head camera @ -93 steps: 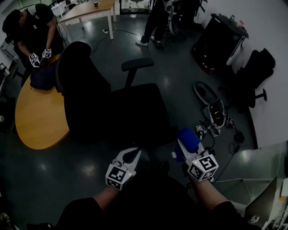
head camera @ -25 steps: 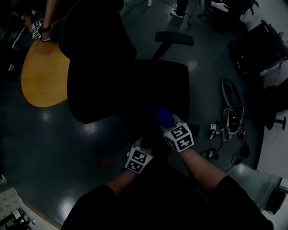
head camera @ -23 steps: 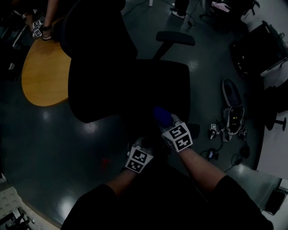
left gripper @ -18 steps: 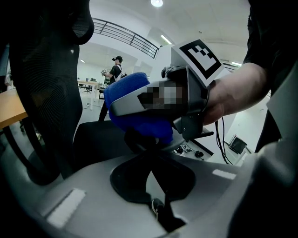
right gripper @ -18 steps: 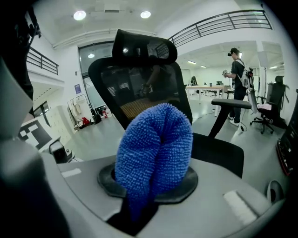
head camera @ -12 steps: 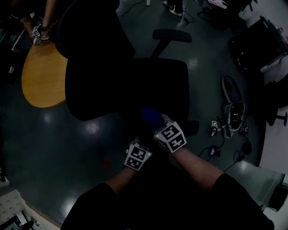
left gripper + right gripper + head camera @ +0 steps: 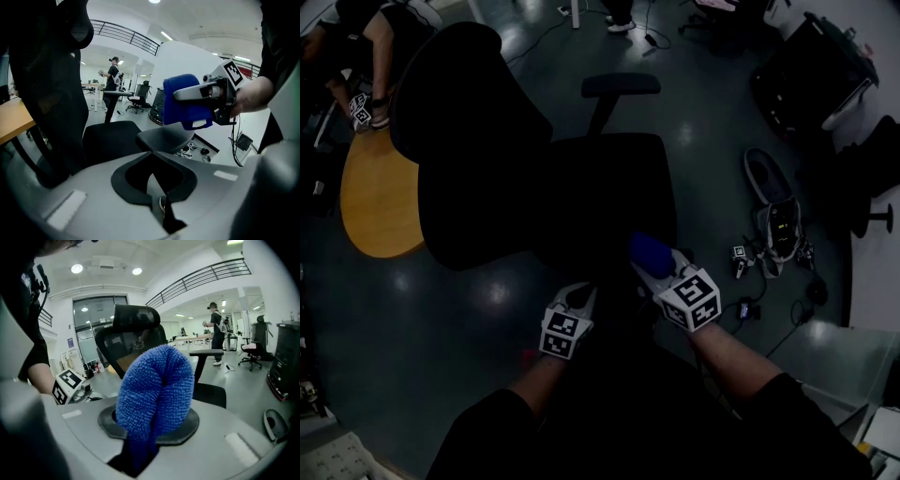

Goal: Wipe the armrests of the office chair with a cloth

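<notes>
**Q:** Head view: where is the cloth, and what holds it?

**A:** The blue cloth [image 7: 649, 251] sits at the tip of the right gripper [image 7: 662, 272], over the near edge of the office chair [image 7: 581, 187]. The left gripper [image 7: 577, 298] is just beside it. The far armrest [image 7: 621, 85] stands well apart. The near armrest is lost in the dark here.

**Q:** Left gripper view?

**A:** The jaws meet at their tips with nothing between them. Straight ahead lies the near armrest [image 7: 164, 137], a smooth, rounded grey pad. The cloth hangs just above it; contact cannot be confirmed.

**Q:** Right gripper view?

**A:** The jaws are clamped on the cloth at its gathered lower end. The free part stands up as a folded loop with a nubby microfibre pile. The mesh backrest [image 7: 136, 331] is behind it.

**Q:** Handling notes?

**A:** The cloth is probably light, soft and compliant, and it will flatten under pressure. Hold it by the bunched end so the loop makes the wiping face. The pad looks firm and slick, so grip it at its edge if steadying is needed.
</notes>
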`<state>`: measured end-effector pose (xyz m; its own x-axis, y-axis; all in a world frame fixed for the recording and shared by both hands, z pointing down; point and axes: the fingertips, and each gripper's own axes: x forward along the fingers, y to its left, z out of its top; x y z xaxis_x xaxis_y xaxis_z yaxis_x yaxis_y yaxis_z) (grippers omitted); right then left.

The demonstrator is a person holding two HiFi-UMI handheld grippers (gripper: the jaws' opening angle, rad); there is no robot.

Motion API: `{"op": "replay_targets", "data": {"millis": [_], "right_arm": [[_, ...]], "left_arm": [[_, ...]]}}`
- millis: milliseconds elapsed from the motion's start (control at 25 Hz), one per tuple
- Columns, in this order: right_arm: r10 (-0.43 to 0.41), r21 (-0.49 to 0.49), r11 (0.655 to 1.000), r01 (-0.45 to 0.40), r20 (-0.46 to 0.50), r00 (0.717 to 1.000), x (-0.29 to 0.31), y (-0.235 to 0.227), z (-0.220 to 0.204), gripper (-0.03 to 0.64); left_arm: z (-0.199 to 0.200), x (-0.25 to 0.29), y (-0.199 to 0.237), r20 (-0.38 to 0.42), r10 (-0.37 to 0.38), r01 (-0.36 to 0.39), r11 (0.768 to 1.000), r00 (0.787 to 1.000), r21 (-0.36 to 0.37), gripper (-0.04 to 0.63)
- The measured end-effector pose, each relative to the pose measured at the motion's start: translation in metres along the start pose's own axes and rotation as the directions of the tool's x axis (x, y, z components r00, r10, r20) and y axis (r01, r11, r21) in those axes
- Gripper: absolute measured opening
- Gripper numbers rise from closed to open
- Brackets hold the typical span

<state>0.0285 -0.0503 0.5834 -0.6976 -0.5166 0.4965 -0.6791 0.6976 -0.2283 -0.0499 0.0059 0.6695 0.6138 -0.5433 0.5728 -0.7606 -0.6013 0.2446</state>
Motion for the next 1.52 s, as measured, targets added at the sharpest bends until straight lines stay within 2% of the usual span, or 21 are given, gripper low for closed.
{"op": "replay_targets", "data": {"millis": [160,360,480,600,840,1080,1520], "right_arm": [[-0.132,0.039,0.991,0.132,0.009,0.991,-0.048,-0.043,-0.015,0.107],[-0.272,0.071,0.960,0.272,-0.012,0.962,-0.094,-0.088,-0.042,0.107],[-0.316,0.074,0.945,0.319,-0.055,0.947,-0.106,-0.104,-0.065,0.107],[-0.318,0.079,0.942,0.327,-0.101,0.943,-0.102,-0.105,-0.087,0.107],[-0.258,0.117,0.955,0.272,-0.118,0.959,-0.080,-0.081,-0.101,0.107],[-0.123,0.081,0.988,0.134,-0.136,0.983,-0.044,-0.027,-0.100,0.107],[0.044,0.043,0.998,-0.039,-0.132,0.990,0.021,0.032,-0.070,0.107]], "left_arm": [[0.003,0.002,0.003,0.001,-0.001,0.001,1.000,1.000,0.015,0.020],[0.007,0.010,0.004,0.011,-0.003,0.003,1.000,1.000,0.022,0.020],[0.007,0.015,0.001,0.000,-0.008,0.008,0.999,1.000,0.034,0.020],[0.007,0.016,0.000,-0.001,-0.011,0.011,0.999,1.000,0.041,0.020],[0.008,0.017,-0.004,0.008,-0.011,0.011,0.999,1.000,0.035,0.020],[0.007,0.017,-0.007,0.013,-0.010,0.009,1.000,1.000,0.022,0.020],[0.009,0.023,-0.015,0.035,-0.053,0.052,0.998,0.998,0.022,0.020]]}}
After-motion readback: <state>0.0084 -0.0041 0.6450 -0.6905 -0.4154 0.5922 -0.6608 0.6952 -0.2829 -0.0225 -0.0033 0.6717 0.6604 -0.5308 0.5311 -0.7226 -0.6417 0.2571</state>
